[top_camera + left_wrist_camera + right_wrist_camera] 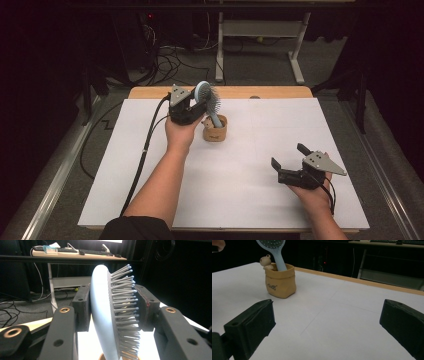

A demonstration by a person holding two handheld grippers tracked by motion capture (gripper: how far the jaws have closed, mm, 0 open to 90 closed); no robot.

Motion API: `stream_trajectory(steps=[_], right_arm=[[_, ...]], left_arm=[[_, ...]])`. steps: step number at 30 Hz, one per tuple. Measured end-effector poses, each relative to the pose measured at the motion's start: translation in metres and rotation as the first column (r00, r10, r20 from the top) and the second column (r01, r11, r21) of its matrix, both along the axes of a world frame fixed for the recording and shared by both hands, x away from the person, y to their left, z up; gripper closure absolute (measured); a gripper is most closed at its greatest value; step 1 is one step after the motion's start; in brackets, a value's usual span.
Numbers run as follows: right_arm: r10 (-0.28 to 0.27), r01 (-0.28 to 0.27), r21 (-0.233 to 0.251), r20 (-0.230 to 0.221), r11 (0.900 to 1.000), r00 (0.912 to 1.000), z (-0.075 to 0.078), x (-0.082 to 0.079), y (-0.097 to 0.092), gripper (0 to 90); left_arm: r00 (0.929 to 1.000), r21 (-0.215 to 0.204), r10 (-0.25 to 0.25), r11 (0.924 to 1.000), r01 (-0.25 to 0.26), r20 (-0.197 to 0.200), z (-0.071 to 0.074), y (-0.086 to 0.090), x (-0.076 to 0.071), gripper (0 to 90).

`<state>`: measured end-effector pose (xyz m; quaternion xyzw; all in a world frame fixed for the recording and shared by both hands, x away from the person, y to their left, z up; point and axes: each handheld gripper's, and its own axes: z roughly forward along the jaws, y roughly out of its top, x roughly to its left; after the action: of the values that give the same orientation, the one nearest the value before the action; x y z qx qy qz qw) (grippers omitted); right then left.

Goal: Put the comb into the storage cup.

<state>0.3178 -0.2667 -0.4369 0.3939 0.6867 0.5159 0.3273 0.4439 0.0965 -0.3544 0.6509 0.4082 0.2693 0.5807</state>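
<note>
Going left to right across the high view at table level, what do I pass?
Black left gripper shut on the light-blue bristled hairbrush → small tan bag-shaped holder → black right gripper, jaws open.

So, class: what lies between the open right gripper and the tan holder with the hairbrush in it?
Nothing: in the right gripper view, bare white table runs from the right gripper to the tan holder.

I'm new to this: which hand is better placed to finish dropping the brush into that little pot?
Left: the left gripper already clamps the hairbrush, handle inside the pot. The right gripper rests open, far away.
</note>
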Motion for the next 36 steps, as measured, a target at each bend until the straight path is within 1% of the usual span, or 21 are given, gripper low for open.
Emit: stream_trajectory(steps=[6, 12, 19, 22, 26, 30, 32, 36], right_arm=[[0.003, -0.003, -0.003, 0.002, 1.0, 1.0, 0.0, 0.0, 0.0, 0.2], [0.003, -0.003, -0.004, 0.001, 1.0, 1.0, 0.0, 0.0, 0.0, 0.2], [0.003, -0.003, -0.008, -0.001, 1.0, 1.0, -0.001, 0.0, 0.0, 0.2], [0.003, -0.003, -0.008, 0.001, 1.0, 1.0, 0.0, 0.0, 0.001, 0.2], [0.002, -0.002, -0.008, 0.001, 1.0, 1.0, 0.0, 0.0, 0.0, 0.2], [-0.001, 0.001, -0.011, 0.005, 0.9999, 1.0, 0.0, 0.0, -0.001, 0.2], [0.0, 0.0, -0.012, 0.006, 0.9999, 1.0, 0.0, 0.0, -0.001, 0.2], [-0.001, 0.001, -0.012, 0.004, 0.9999, 1.0, 0.0, 0.0, 0.0, 0.2]], left_arm=[[0.9999, 0.001, 0.005, 1.0, -0.005, -0.014, 0.0, 0.006, 0.002, 51.8], [0.9997, 0.004, 0.016, 0.9999, -0.016, -0.016, -0.002, 0.009, 0.004, 49.9], [0.9993, 0.006, 0.028, 0.9996, -0.028, -0.024, -0.005, 0.018, 0.005, 48.0], [0.9994, 0.007, 0.027, 0.9996, -0.027, -0.022, -0.007, 0.02, 0.006, 47.0], [0.9996, 0.021, 0.028, 0.9994, -0.027, -0.011, -0.008, 0.021, 0.007, 45.2], [0.9993, 0.026, 0.034, 0.9991, -0.034, -0.013, -0.009, 0.022, 0.008, 43.5], [0.9992, 0.036, 0.04, 0.9986, -0.039, -0.011, -0.01, 0.023, 0.008, 42.6], [0.9993, 0.046, 0.034, 0.9984, -0.033, -0.016, -0.011, 0.026, 0.008, 41.4]])
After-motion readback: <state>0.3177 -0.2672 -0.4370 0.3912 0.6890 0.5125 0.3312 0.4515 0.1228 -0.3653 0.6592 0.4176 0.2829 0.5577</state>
